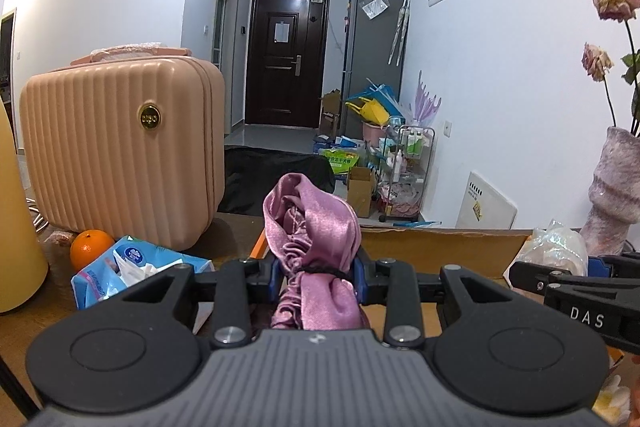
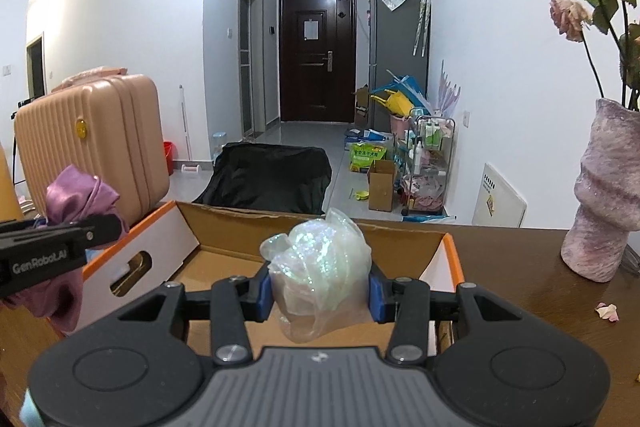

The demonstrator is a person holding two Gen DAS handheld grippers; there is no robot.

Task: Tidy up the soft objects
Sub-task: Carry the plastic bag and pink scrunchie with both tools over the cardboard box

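Observation:
My left gripper (image 1: 319, 277) is shut on a bunched pink satin cloth (image 1: 316, 223) tied with a dark band, held just left of the open cardboard box (image 1: 432, 247). My right gripper (image 2: 319, 291) is shut on a crumpled iridescent white sheer fabric (image 2: 320, 255), held above the open cardboard box (image 2: 224, 227). In the right wrist view the left gripper (image 2: 60, 239) shows at the left with the pink cloth (image 2: 76, 195). In the left wrist view the right gripper (image 1: 560, 279) shows at the right with the sheer fabric (image 1: 552, 247).
A pink ribbed suitcase (image 1: 120, 147) stands at the left on the wooden table (image 2: 520, 267). An orange (image 1: 91, 247) and a blue tissue pack (image 1: 132, 267) lie before it. A textured vase (image 2: 600, 187) with dried roses stands at the right. A yellow object (image 1: 16, 227) stands far left.

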